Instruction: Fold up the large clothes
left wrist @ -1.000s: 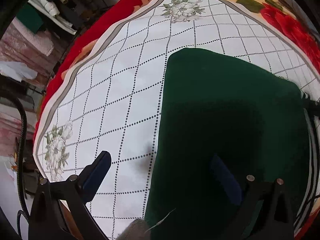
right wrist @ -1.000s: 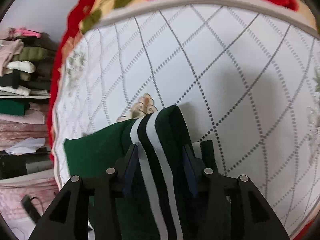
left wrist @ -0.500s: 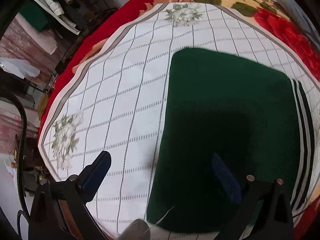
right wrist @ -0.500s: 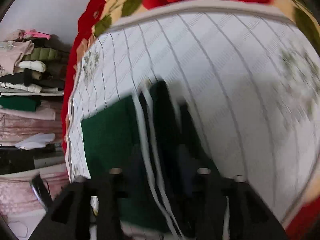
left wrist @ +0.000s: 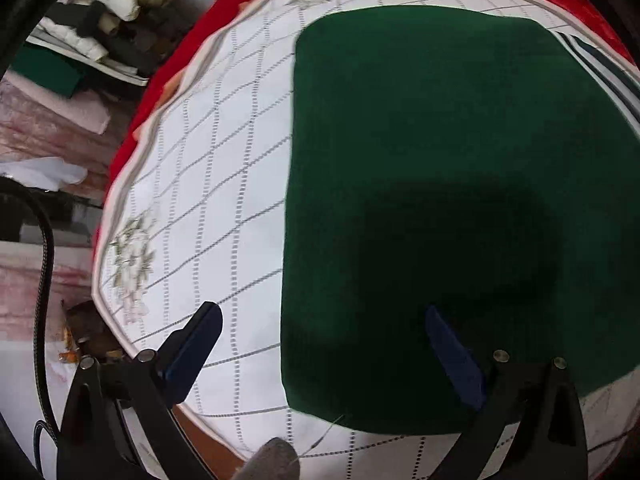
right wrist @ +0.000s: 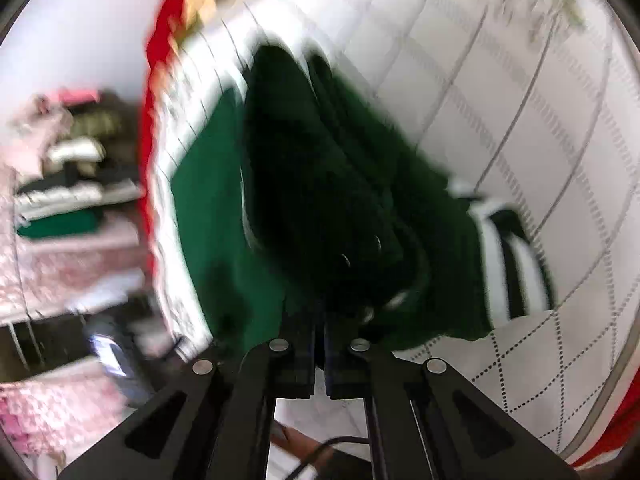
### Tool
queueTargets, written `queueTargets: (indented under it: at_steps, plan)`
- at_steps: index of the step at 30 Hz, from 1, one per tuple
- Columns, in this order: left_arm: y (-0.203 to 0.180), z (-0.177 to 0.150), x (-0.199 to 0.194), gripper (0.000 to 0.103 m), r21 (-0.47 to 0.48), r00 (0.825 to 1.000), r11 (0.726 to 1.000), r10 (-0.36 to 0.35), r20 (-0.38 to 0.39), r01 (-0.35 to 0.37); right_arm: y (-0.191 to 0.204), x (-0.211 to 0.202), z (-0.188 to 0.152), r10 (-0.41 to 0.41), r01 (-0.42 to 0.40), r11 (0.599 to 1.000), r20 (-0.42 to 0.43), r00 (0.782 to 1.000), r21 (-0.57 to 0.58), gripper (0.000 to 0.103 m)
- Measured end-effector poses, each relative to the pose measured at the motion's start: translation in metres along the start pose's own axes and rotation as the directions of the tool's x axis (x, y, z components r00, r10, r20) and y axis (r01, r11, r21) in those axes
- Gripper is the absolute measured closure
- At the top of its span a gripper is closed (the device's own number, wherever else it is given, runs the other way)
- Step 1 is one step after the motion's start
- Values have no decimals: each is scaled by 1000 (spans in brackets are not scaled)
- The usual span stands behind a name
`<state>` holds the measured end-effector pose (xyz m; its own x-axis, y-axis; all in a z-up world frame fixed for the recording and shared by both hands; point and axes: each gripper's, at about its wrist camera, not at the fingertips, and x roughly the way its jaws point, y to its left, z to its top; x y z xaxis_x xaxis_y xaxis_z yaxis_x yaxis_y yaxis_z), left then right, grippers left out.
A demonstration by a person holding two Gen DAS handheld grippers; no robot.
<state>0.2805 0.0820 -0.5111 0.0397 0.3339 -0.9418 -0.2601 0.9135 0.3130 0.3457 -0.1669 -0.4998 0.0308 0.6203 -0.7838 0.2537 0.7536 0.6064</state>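
Green knit fabric, the folded garment [left wrist: 460,200], lies flat on the white quilted bedspread [left wrist: 208,200], toward its right half. Above the garment's near-left corner the left gripper [left wrist: 324,344] spreads wide and empty; the right gripper [right wrist: 320,344] has just clamped together at the garment's near edge, though blur hides whether cloth is caught. Smoothing the fold flat looks the wise course. No containers appear.

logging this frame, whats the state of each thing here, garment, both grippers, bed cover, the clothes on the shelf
green garment: folded flat on the bed, striped band at its far right edge
left gripper: open, above the garment's near left edge, holding nothing
right gripper: shut; picture too blurred to tell if cloth is pinched
white quilted cover: spread flat under the garment
shelf clothes: folded, stacked
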Motion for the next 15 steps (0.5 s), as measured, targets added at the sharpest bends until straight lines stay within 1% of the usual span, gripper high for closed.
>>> queueTargets:
  at_steps: [1,2,3,4,5,6,7,8,9,10,11,12,14,15]
  plan:
    - [-3,0,0,0,11,1000,1000,-4,-3,4,-14,15,3,-115,115,993,-31,993,8,101]
    - [-7,1,0,0,25,1000,1000,-7,-11,7,-23,25,3,-184,184,983,-47,982,3,101]
    - [-11,1,-1,0,39,1000,999,-1,-18,2,-29,36,4,-213,213,977,-66,975,-11,101]
    - [-13,1,-4,0,48,1000,999,7,-13,-7,-29,38,4,-212,211,977,-79,974,-23,101]
    - [-13,1,-9,0,51,1000,999,7,0,-7,-26,31,5,-188,186,982,-76,979,-35,98]
    - [-11,1,-13,0,46,1000,999,3,10,-3,-23,23,5,-167,165,986,-65,984,-38,93]
    - [-8,1,-17,0,36,1000,999,-6,14,6,-20,9,5,-161,159,986,-35,986,-42,79]
    - [-6,1,-17,0,26,1000,1000,-14,15,14,-20,-5,4,-166,167,985,12,986,-52,58]
    - [-4,2,-17,0,14,1000,1000,-20,11,20,-20,-15,3,-177,181,981,60,982,-68,45]
    - [-3,2,-16,0,6,1000,1000,-21,8,21,-21,-20,5,-182,189,979,83,980,-79,24]
    - [-2,2,-14,0,-5,1000,1000,-21,8,21,-24,-18,8,-194,202,975,91,977,-90,20]
    - [-2,3,-11,0,-10,1000,1000,-19,7,19,-26,-15,15,-210,217,972,74,975,-93,20]
    - [-4,3,-4,0,-13,1000,1000,-21,-14,21,-33,13,27,-234,234,964,19,972,-127,20]
    - [-3,3,-2,0,-20,999,999,-27,-18,27,-34,29,31,-254,250,957,-8,967,-148,20]
